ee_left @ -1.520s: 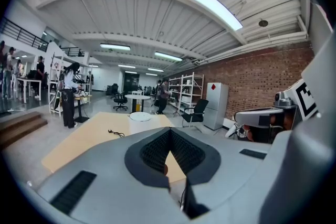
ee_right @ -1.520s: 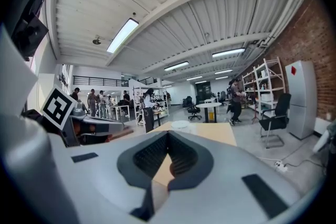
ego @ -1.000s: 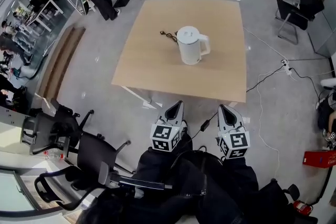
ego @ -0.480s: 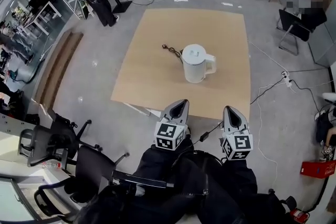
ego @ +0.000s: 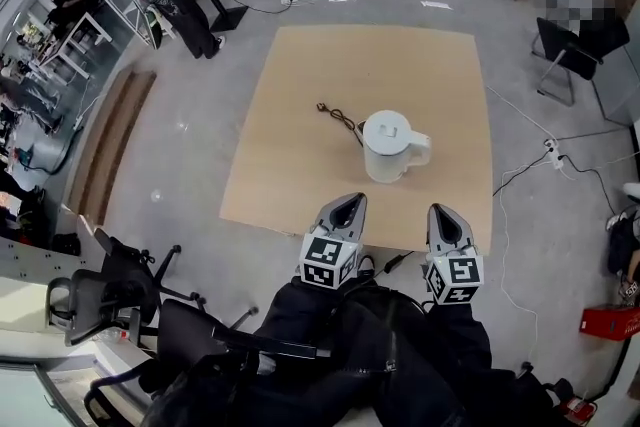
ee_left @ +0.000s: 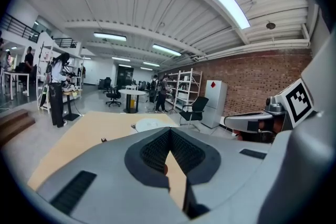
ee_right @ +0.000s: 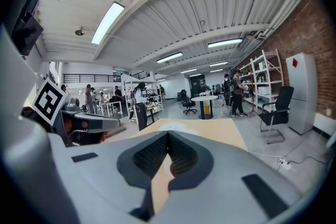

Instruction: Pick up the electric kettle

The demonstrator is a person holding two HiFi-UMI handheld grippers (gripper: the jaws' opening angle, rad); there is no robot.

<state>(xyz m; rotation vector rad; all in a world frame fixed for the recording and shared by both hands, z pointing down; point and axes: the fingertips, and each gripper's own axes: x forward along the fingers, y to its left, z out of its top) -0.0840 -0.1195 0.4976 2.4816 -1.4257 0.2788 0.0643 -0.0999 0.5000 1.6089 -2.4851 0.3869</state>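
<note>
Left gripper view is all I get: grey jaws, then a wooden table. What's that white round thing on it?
Observer: The head view shows a white electric kettle, upright, with its lid on.
Operator: Is it plugged in?
Observer: It doesn't look so. A dark cord lies loose on the table beside it.
Operator: Where's the handle?
Observer: The handle sticks out towards the right gripper side.

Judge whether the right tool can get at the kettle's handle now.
Probably yes: the right tool is at the near edge of the table, and only bare tabletop lies between it and the kettle, whose handle faces its side. Its shut jaws must open first.
</note>
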